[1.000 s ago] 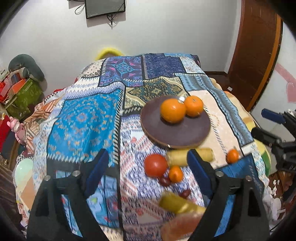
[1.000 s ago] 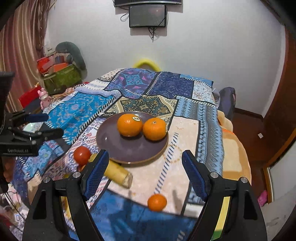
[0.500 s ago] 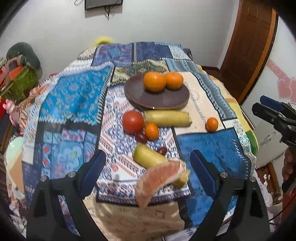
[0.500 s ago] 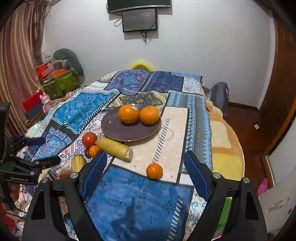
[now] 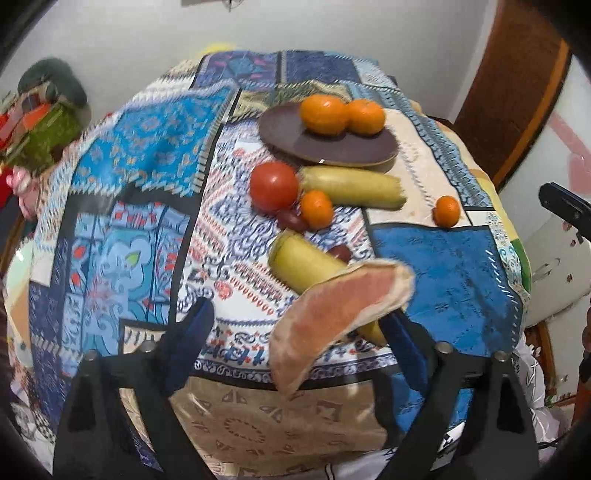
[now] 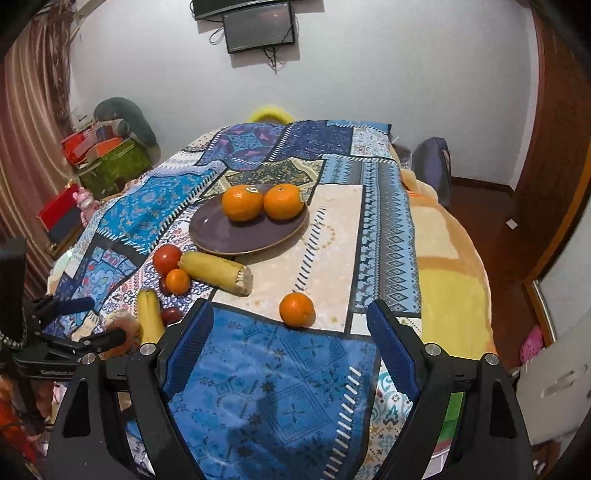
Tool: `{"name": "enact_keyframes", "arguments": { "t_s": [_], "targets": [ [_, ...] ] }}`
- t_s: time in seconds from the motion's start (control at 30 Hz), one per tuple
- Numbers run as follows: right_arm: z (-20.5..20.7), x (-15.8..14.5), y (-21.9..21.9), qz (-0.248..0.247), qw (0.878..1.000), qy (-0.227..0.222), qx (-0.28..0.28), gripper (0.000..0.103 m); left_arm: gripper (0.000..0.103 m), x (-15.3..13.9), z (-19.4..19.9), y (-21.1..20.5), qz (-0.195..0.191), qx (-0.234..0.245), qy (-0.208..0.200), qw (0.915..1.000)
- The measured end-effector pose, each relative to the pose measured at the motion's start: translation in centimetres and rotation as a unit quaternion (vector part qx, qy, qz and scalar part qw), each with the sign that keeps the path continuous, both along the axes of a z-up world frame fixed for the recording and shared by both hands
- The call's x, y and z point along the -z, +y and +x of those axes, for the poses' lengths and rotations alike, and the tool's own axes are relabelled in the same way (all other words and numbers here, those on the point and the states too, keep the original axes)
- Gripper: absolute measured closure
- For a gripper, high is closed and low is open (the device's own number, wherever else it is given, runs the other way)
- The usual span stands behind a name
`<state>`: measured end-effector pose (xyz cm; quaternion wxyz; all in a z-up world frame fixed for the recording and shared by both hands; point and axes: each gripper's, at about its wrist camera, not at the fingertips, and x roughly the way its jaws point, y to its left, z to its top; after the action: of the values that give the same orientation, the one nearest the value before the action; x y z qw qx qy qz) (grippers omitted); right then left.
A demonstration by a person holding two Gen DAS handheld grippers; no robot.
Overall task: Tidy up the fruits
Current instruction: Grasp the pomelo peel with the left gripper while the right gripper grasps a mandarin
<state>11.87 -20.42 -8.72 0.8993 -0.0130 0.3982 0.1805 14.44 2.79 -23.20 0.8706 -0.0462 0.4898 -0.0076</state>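
A dark brown plate (image 5: 288, 133) (image 6: 218, 232) holds two oranges (image 5: 323, 113) (image 6: 242, 203) on a patchwork-covered bed. In front of it lie a red tomato (image 5: 273, 186) (image 6: 167, 259), a yellow banana piece (image 5: 351, 186) (image 6: 214, 271), a small orange (image 5: 316, 208) (image 6: 177, 281), two dark red fruits (image 5: 291, 220), a second banana (image 5: 301, 264) (image 6: 149, 319) and a pink grapefruit slice (image 5: 332, 310). Another small orange (image 5: 446, 211) (image 6: 297, 309) lies apart to the right. My left gripper (image 5: 299, 339) is open, just before the slice. My right gripper (image 6: 291, 339) is open and empty near the lone orange.
The patchwork blanket (image 6: 280, 369) drapes over the bed's near edge. A yellow-orange blanket (image 6: 447, 266) lies on the right side. Boxes and clutter (image 6: 107, 155) stand at the left wall, a wooden door (image 6: 554, 147) at the right, a screen (image 6: 260, 31) on the far wall.
Both grippers have pulled back and up from the plate toward the bed's near edge, so more of the bed and all the loose fruit show. Both stay open.
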Motion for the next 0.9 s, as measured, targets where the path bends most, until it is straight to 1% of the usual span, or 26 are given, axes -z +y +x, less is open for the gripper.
{"name": "enact_keyframes", "arguments": {
  "t_s": [0.03,0.1,0.17,0.23,0.27,0.33,0.37,0.4,0.5,0.63,0.83,0.87,0.9],
  "targets": [
    [0.0,0.1,0.0,-0.007,1.0,-0.004,0.003,0.02,0.023,0.4,0.0,0.4,-0.009,-0.002,0.007,0.9999],
    [0.0,0.3,0.1,-0.014,1.0,-0.003,0.001,0.02,0.025,1.0,-0.1,0.9,-0.026,-0.005,0.013,0.9996],
    [0.3,0.6,0.2,-0.015,1.0,0.002,-0.003,0.02,0.03,1.6,-0.2,1.2,-0.034,-0.003,0.017,0.9993],
    [0.5,1.1,0.3,-0.017,1.0,0.01,-0.004,0.02,0.04,2.1,0.0,1.0,-0.037,0.004,0.023,0.999],
    [0.7,1.3,0.3,-0.017,1.0,0.012,-0.005,0.02,0.043,2.3,0.1,0.8,-0.034,0.006,0.025,0.9991],
    [1.0,1.9,0.3,-0.016,1.0,0.022,-0.005,0.02,0.055,2.8,0.4,0.4,-0.031,0.012,0.028,0.9991],
    [1.1,2.1,0.3,-0.015,1.0,0.026,-0.005,0.02,0.059,2.9,0.6,0.3,-0.03,0.015,0.029,0.999],
    [1.2,2.3,0.3,-0.015,0.999,0.029,-0.005,0.02,0.066,3.1,0.7,0.1,-0.03,0.02,0.028,0.999],
    [1.7,3.1,0.0,-0.012,0.999,0.041,-0.004,0.02,0.069,3.1,0.8,0.0,-0.017,0.023,0.02,0.9994],
    [2.6,4.1,-0.4,-0.006,0.998,0.057,0.0,0.02,0.075,2.8,1.0,0.7,-0.019,0.016,0.015,0.9996],
    [3.9,5.8,-0.2,-0.011,0.997,0.072,-0.003,0.021,0.076,1.1,1.6,2.5,-0.02,-0.002,-0.009,0.9998],
    [4.1,6.2,0.0,-0.015,0.997,0.073,-0.004,0.021,0.076,0.8,1.7,2.7,-0.021,-0.004,-0.013,0.9997],
    [4.3,6.4,0.1,-0.017,0.997,0.076,-0.006,0.024,0.076,0.5,1.8,2.9,-0.022,-0.005,-0.017,0.9996]
  ]
}}
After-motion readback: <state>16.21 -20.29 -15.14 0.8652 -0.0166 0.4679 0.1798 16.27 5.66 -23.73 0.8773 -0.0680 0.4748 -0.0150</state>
